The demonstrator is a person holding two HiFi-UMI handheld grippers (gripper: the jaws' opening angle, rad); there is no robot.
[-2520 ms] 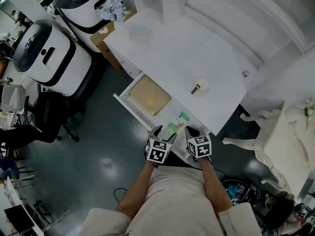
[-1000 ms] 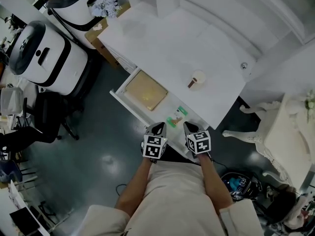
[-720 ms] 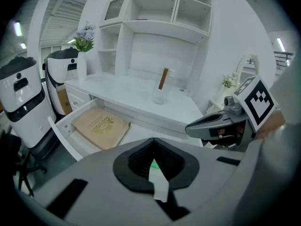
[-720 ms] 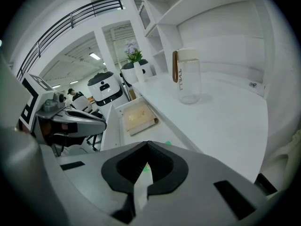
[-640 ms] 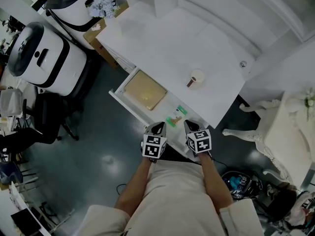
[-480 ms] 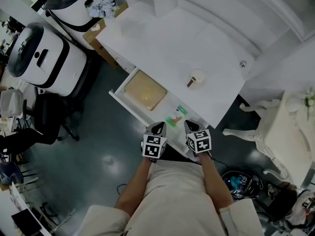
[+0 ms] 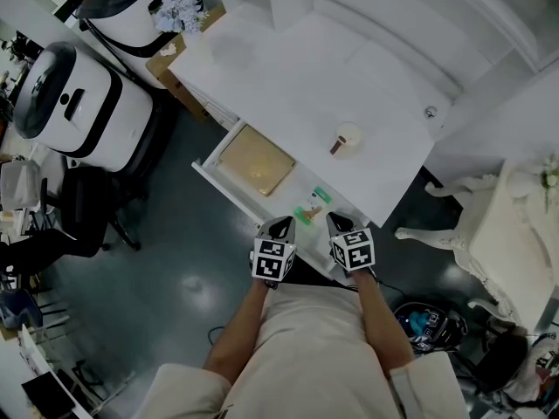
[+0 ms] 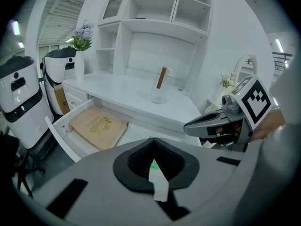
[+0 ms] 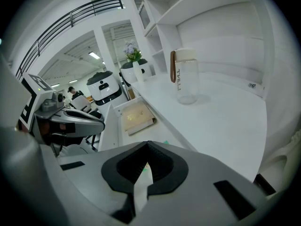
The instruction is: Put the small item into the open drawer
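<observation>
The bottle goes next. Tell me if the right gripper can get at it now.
Probably yes. The bottle stands alone on the desk ahead of the right gripper, with only the open drawer below the path. Its jaws are shut, so they must open first.

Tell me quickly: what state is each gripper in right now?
Left gripper: closed, holding nothing.
Right gripper: closed, holding nothing.
</observation>
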